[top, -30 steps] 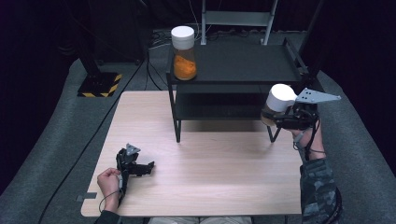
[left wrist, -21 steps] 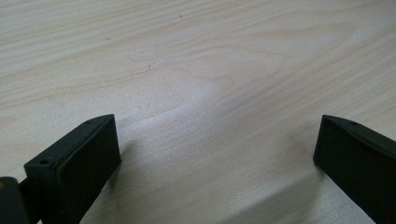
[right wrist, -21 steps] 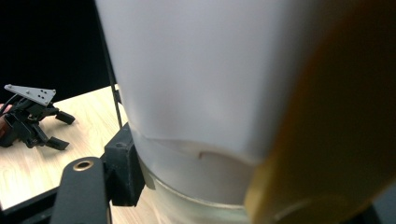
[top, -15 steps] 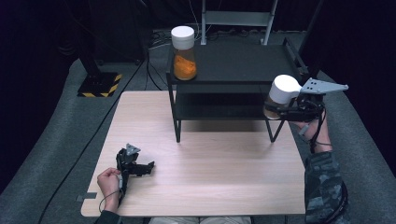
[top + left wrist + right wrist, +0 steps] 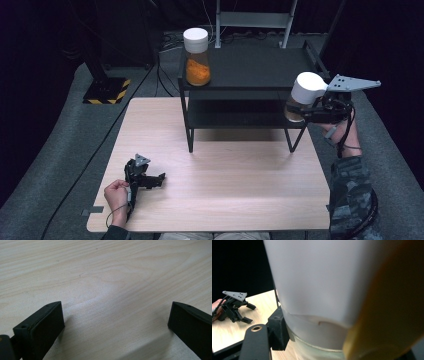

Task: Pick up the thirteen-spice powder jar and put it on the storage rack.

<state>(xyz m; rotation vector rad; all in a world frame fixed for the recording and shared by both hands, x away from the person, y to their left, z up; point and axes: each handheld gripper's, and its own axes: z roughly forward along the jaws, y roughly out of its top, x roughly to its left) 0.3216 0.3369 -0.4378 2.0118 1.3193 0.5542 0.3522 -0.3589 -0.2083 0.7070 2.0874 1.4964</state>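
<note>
1. Our right gripper point(image 5: 306, 111) has its jaws clamped on a white-lidded jar point(image 5: 304, 95), held in the air beside the right end of the black shelf point(image 5: 250, 70).
2. Our left gripper point(image 5: 143, 178) rests on the bench point(image 5: 225, 190) near its left front corner, jaws wide with nothing between them.
3. A second jar point(image 5: 196, 50) with orange contents stands on the shelf's top, left end.
</note>
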